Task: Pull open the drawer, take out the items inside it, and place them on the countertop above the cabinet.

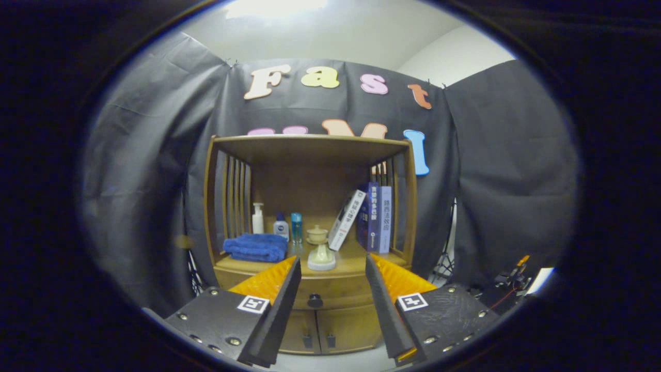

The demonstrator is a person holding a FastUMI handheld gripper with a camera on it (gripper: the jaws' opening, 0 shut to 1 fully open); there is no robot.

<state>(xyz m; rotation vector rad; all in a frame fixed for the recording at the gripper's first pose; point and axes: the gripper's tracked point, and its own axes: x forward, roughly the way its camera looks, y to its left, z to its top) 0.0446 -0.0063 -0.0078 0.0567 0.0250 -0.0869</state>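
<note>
Gripper (333, 266) facing cabinet (310, 227), drawer (315, 292) shut.
Jaws wide, holding nothing; drawer knob (315, 300) at 12 o'clock between fingers, towel (256, 247) approx 10 o'clock.

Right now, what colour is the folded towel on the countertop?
Blue. The folded towel shows best in the gripper view, beyond the open gripper, beside the bottles.

Wood cabinet (310, 289) glossy; towel (256, 247) soft cloth.

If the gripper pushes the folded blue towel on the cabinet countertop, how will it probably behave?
The blue towel looks soft and thick, so it would likely bunch or unfold rather than slide stiffly. It lies flat and low, so it should not tip or roll. The open gripper is apart from it.
</note>
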